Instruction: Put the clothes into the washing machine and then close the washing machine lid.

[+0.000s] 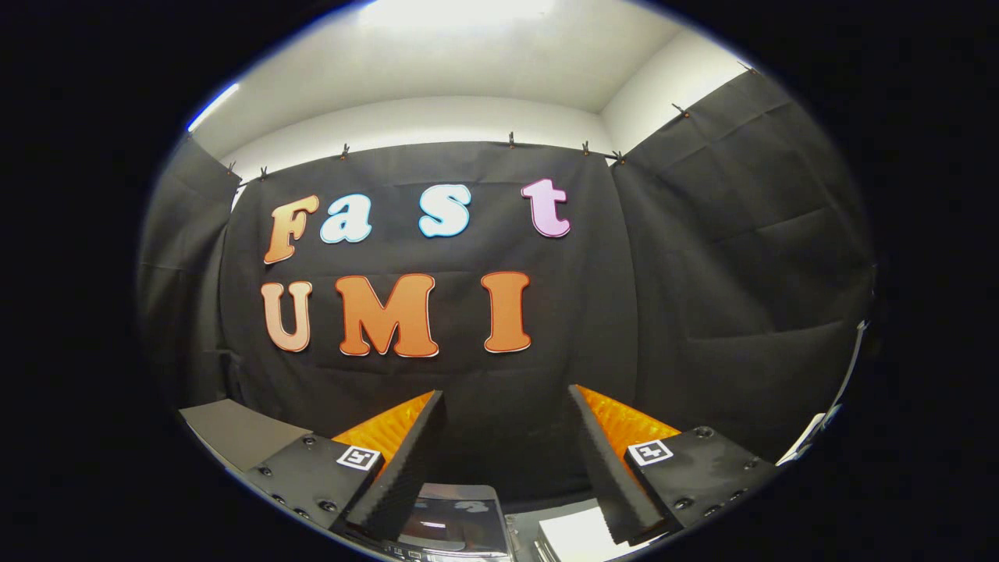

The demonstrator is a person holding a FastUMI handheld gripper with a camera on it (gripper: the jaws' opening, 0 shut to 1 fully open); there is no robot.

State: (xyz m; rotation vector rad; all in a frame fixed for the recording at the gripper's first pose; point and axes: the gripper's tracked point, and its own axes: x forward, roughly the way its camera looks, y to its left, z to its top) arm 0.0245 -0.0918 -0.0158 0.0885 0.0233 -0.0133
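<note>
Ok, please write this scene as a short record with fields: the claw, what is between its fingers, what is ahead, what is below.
claw: open, fingers spread wide, pointing level at the booth wall
between fingers: nothing held
ahead: black cloth wall, hung by clips from a line, white wall and ceiling above it
below fingers: dark glossy panel, reflecting light; what it belongs to cannot be told
beside panel: white flat object, partly hidden by one finger
off to one side: grey flat surface
clothes: cannot tell
</note>
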